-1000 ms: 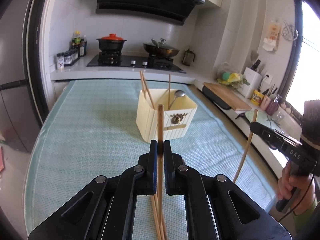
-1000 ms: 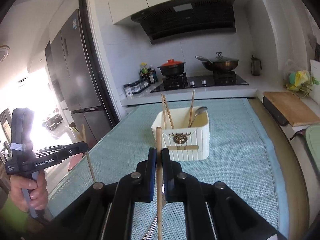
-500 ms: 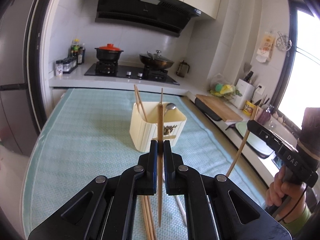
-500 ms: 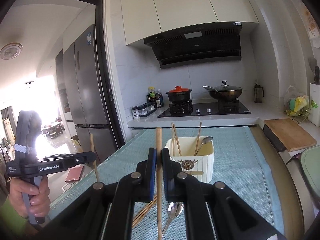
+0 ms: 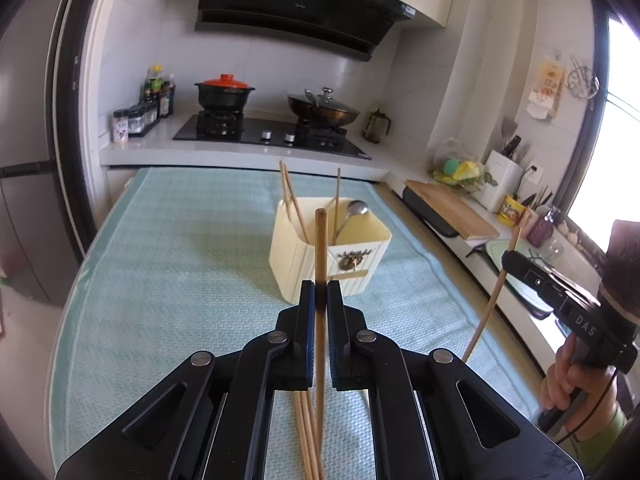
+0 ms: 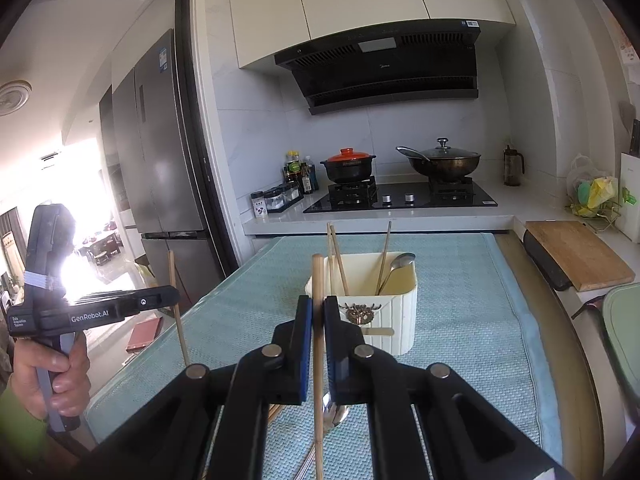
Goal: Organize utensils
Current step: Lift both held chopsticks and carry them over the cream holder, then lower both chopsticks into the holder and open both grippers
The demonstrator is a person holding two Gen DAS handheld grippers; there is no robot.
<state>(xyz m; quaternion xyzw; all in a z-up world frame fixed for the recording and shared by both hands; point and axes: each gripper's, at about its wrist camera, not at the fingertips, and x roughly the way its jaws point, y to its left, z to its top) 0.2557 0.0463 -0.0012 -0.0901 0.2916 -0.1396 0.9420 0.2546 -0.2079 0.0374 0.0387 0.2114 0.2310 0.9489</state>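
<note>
A cream utensil holder [image 5: 332, 250] [image 6: 372, 312] stands on the teal mat and holds several chopsticks and a metal spoon [image 5: 354, 210]. My left gripper [image 5: 320, 292] is shut on an upright wooden chopstick [image 5: 320, 240], in front of the holder. My right gripper [image 6: 318, 312] is shut on another upright chopstick [image 6: 318, 280], also in front of the holder. The right gripper and its chopstick [image 5: 492, 300] show at the right of the left wrist view. More chopsticks [image 5: 306, 432] and a spoon [image 6: 334, 416] lie on the mat below the grippers.
The teal mat [image 5: 180, 248] covers the table. A stove with a red-lidded pot [image 5: 224, 92] and a wok [image 5: 322, 110] is behind. A cutting board [image 5: 452, 208] lies on the right counter. A fridge [image 6: 160, 160] stands at the left.
Both grippers have risen with their chopsticks and stayed shut. The holder now sits lower and a bit nearer in both views.
</note>
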